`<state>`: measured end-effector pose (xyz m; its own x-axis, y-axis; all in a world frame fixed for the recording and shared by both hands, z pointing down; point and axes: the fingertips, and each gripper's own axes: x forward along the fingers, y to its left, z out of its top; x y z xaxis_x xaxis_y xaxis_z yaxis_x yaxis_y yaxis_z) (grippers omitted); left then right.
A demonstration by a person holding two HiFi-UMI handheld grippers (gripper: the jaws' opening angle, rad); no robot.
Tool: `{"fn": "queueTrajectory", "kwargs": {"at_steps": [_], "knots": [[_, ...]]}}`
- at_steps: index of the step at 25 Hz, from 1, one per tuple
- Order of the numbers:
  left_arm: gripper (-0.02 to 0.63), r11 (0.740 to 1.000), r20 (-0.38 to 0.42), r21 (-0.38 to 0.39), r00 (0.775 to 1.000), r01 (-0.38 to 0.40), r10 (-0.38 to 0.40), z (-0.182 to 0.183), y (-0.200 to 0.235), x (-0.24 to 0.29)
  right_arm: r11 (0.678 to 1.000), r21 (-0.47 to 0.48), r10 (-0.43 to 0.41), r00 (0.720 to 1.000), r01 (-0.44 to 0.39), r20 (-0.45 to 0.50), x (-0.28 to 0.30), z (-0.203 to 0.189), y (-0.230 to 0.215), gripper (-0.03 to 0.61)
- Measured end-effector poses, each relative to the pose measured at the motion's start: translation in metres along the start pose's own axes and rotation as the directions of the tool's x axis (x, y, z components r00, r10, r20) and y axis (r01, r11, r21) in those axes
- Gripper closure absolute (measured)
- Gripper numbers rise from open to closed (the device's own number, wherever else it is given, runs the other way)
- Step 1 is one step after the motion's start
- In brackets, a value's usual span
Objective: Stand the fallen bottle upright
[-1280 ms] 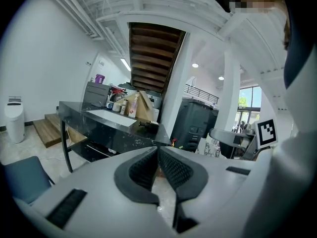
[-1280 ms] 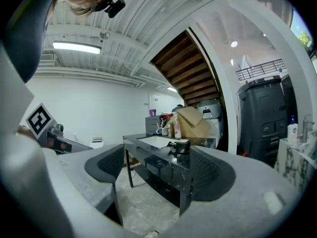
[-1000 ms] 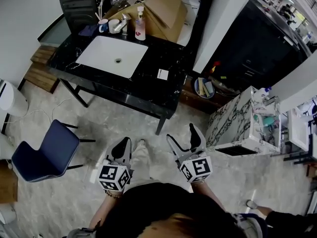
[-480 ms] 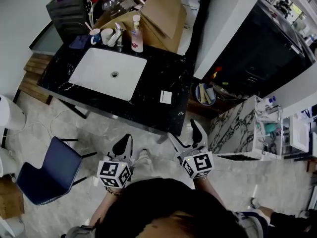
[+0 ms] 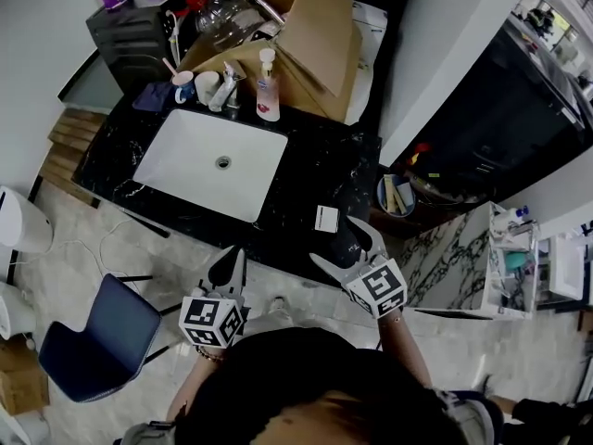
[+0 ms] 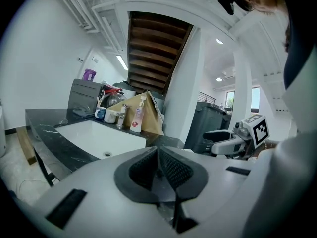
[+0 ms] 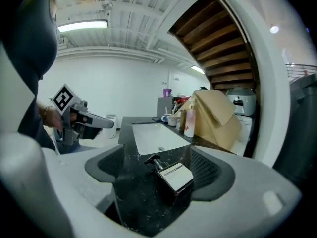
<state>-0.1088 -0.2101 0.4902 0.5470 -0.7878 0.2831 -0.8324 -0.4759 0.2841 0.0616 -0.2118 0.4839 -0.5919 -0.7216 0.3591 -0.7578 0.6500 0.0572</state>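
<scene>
The right gripper is opened wide, with its two padded jaws set well apart. The fallen bottle lies on its side between them on the black countertop. In the right gripper view a gap shows between each jaw pad and the bottle; neither pad is closed on it. The bottle is a dark, square-sided pump dispenser with its white label facing up. Its pump head points away from the gripper, toward the white sink. In the head view the bottle rests near the front edge of the countertop, to the right of the sink, and the right gripper reaches over that edge.

The left gripper has its jaws brought together, leaving only a thin slit between the ribbed pads, and nothing is held between them. It hangs in front of the countertop edge, below the sink, and touches no object.

At the back of the countertop, behind the sink, an upright soap bottle stands beside the faucet and two cups, in front of a cardboard box
</scene>
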Motion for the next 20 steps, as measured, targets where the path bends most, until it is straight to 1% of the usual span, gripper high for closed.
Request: {"fn": "queueTrajectory", "kwargs": {"at_steps": [2,5,7,9,10,11,12,15,18,19,20], "knots": [[0.610,1.000,0.001,-0.001,1.000,-0.026,0.026,0.002,0.012,0.002,0.997,-0.039,0.059,0.997,-0.061,-0.046,0.016,0.000,-0.001,0.170],[0.610,0.997,-0.009,-0.027,0.997,-0.071,0.071,-0.001,0.027,0.002,0.990,-0.085,0.106,0.988,-0.116,-0.111,0.033,0.001,-0.007,0.170],[0.610,0.995,-0.022,-0.039,0.995,-0.094,0.094,-0.005,0.032,0.000,0.983,-0.105,0.134,0.977,-0.152,-0.165,0.043,0.000,-0.010,0.170],[0.610,0.992,-0.024,-0.043,0.993,-0.114,0.113,-0.005,0.037,-0.001,0.971,-0.123,0.169,0.955,-0.203,-0.243,0.054,-0.001,-0.012,0.172],[0.610,0.991,-0.016,-0.043,0.992,-0.125,0.124,-0.002,0.039,0.000,0.962,-0.134,0.189,0.936,-0.237,-0.296,0.060,-0.004,-0.013,0.173],[0.611,0.990,-0.005,-0.042,0.991,-0.137,0.137,0.002,0.040,0.000,0.951,-0.143,0.210,0.910,-0.275,-0.357,0.067,-0.008,-0.014,0.178],[0.611,0.987,0.010,-0.043,0.988,-0.152,0.153,0.007,0.041,-0.001,0.937,-0.149,0.229,0.877,-0.317,-0.422,0.073,-0.013,-0.014,0.184],[0.609,0.977,0.054,-0.062,0.976,-0.206,0.209,0.017,0.043,-0.006,0.889,-0.143,0.272,0.755,-0.434,-0.596,0.091,-0.030,-0.007,0.198],[0.610,0.965,0.073,-0.081,0.964,-0.251,0.257,0.018,0.045,-0.013,0.857,-0.129,0.281,0.662,-0.498,-0.695,0.112,-0.043,-0.003,0.210],[0.611,0.958,0.078,-0.094,0.958,-0.270,0.277,0.017,0.046,-0.017,0.849,-0.112,0.283,0.625,-0.516,-0.727,0.117,-0.049,-0.002,0.222],[0.610,0.951,0.083,-0.107,0.951,-0.290,0.299,0.015,0.047,-0.022,0.841,-0.094,0.283,0.581,-0.533,-0.763,0.121,-0.055,-0.002,0.238]]}}
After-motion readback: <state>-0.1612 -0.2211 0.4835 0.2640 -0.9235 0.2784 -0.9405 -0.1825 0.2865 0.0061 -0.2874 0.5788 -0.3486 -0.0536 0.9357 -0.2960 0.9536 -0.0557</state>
